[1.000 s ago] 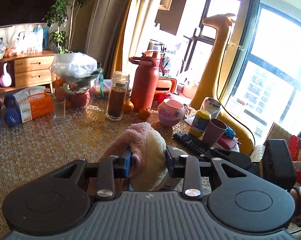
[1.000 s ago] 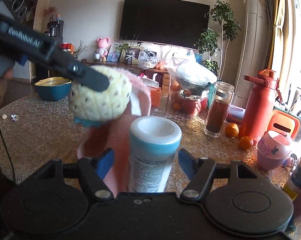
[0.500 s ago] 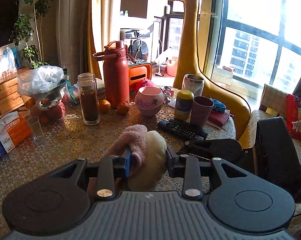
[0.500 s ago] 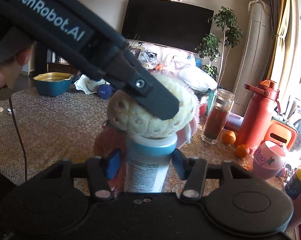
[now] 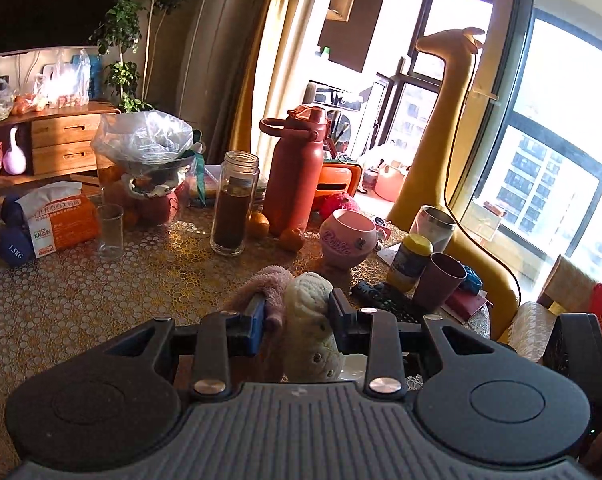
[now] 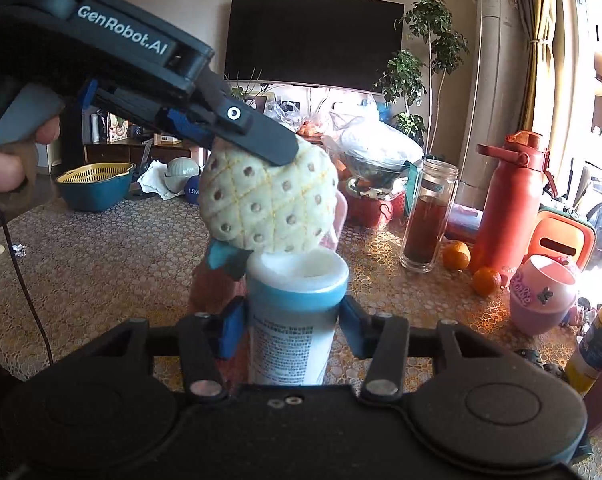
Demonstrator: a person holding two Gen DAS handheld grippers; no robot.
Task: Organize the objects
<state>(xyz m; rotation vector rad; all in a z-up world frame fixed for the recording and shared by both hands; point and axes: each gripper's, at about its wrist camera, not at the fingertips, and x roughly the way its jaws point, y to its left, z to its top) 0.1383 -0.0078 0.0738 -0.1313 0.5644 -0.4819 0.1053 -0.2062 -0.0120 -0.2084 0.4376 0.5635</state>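
My left gripper (image 5: 297, 316) is shut on a cream and pink plush toy (image 5: 307, 320). In the right wrist view the same toy (image 6: 269, 204) shows its quilted cream shell and sits just above the open top of a white and blue bottle (image 6: 295, 320). My right gripper (image 6: 293, 320) is shut on that bottle and holds it upright over the table. The left gripper's black body (image 6: 121, 60) reaches in from the upper left of the right wrist view.
On the table stand a red flask (image 5: 297, 172), a glass jar of dark liquid (image 5: 233, 208), a pink Barbie cup (image 5: 347, 238), oranges (image 5: 291, 238), an empty glass (image 5: 109, 232), a bagged fruit bowl (image 5: 149, 168), a tissue pack (image 5: 57, 220), a remote (image 5: 385, 298) and cups (image 5: 439, 280). A blue basin (image 6: 95, 184) sits far left.
The plush toy has been brought from beside the bottle to just over its open top. The left wrist view has swung about across the table.
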